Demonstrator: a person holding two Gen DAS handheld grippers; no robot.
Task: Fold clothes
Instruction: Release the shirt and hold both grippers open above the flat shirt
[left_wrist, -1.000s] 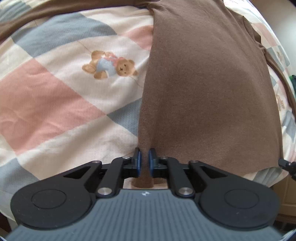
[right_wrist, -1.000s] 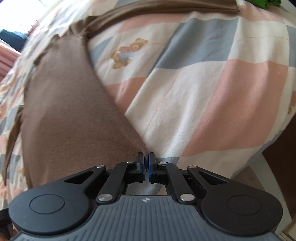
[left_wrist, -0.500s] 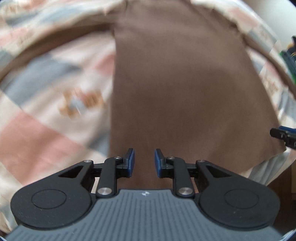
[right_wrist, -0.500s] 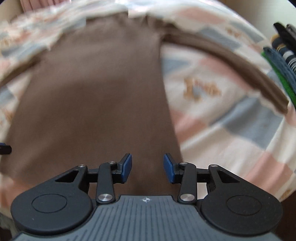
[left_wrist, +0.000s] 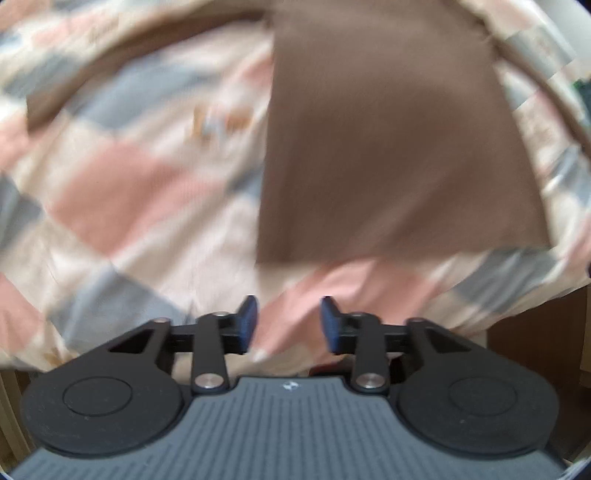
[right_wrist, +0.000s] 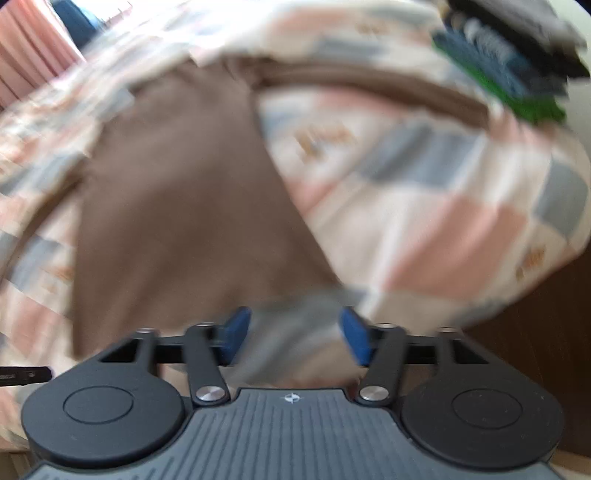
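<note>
Brown shirt (left_wrist: 388, 147) lies flat on checked bedspread (left_wrist: 122, 206) (frames blurry). Left hand-held gripper (left_wrist: 288, 325) spread wide, holding nothing, near shirt hem. Right hand-held gripper (right_wrist: 291, 338) also wide, nothing held, at hem corner.

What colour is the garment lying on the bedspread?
Plain brown garment, seen best in the left wrist view.

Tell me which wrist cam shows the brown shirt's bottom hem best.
Left wrist. The brown shirt lies flat and its hem runs edge to edge beyond the open left claw. In the right wrist view the shirt is more blurred and the open right claw hides part of the hem.
</note>
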